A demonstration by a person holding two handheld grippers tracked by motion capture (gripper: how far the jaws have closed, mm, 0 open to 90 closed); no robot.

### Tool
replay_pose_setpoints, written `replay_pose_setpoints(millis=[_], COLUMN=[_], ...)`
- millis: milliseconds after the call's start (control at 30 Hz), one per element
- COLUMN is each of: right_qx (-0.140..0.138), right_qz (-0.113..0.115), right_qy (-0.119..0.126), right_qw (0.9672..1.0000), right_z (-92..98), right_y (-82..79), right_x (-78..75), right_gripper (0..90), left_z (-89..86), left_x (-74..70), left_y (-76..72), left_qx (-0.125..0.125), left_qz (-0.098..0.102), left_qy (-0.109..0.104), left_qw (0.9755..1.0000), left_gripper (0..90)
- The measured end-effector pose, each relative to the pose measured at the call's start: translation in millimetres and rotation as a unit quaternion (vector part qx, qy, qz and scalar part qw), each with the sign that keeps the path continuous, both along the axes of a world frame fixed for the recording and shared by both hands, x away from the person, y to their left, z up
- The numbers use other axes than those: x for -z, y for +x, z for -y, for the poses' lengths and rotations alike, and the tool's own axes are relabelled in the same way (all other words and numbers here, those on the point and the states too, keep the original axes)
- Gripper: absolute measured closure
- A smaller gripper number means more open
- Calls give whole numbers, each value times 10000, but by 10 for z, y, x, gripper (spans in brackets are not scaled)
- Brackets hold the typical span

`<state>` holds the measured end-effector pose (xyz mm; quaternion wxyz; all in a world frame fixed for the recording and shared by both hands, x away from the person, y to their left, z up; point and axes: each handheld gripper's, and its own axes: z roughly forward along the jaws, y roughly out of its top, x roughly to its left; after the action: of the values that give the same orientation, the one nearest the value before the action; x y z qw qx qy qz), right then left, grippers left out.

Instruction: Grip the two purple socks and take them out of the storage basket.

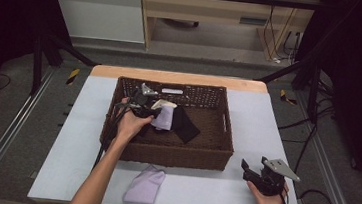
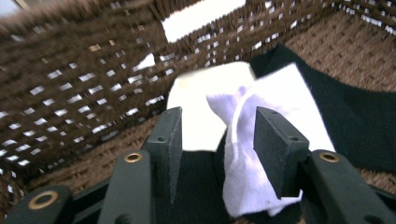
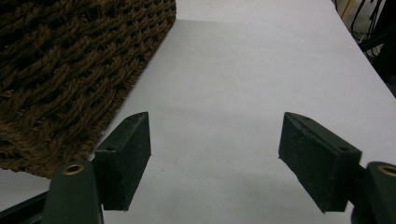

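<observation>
**Two socks: one in the basket, one outside**

One lilac sock (image 2: 261,140) lies in the basket (image 1: 115,141), rumpled over a black cloth (image 2: 355,126) and a cream piece (image 2: 201,112). The left gripper (image 2: 217,144) sits over it, jaws spread, a fold of sock between them, not pinched. Judgement: if releasing, lift straight up so the fabric does not drag. A second sock (image 1: 144,186) lies on the table (image 1: 200,189), near the basket's front. Right gripper (image 3: 215,158) idles, jaws wide, empty.
</observation>
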<state>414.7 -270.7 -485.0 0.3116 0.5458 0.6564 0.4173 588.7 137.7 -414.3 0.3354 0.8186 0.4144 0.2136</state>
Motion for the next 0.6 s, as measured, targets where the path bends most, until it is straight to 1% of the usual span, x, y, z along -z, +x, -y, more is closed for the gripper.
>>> replay_pose_setpoints(millis=[100, 167, 233, 333, 367, 433, 500, 567, 600], right_qx=[-7, 0, -3, -4, -4, -3, -8, -11, -7], right_qz=[2, 2, -6, -7, -6, -6, 6, 3, 0], right_qy=[2, 3, 5, -1, 1, 4, 8, 5, 9], right_qw=[10000, 10000, 10000, 10000, 10000, 10000, 10000, 10000, 10000], right_z=[1, 2, 4, 4, 3, 4, 4, 3, 3], right_y=[0, 0, 0, 1, 0, 0, 0, 0, 0], right_x=[0, 0, 0, 0, 0, 0, 0, 0, -1], right_gripper=[253, 251, 252, 253, 253, 253, 253, 254, 254], left_z=[4, 13, 17, 3, 1, -8, -19, -32, -37], left_x=[20, 24, 26, 10, 6, -14, -51, -101, -134], left_y=[9, 9, 7, 4, 1, -7, -21, -42, -61], left_qx=[28, 1, -57, -89, -107, -104, -71, -31, -17], left_qz=[-174, -290, -442, -550, -563, -560, -468, -337, -245], left_qy=[-1, -24, -17, -41, -102, -148, -261, -393, -493], left_qw=[9998, 9996, 9990, 9984, 9983, 9983, 9985, 9987, 9985], left_gripper=[572, 630, 712, 806, 829, 862, 869, 872, 873])
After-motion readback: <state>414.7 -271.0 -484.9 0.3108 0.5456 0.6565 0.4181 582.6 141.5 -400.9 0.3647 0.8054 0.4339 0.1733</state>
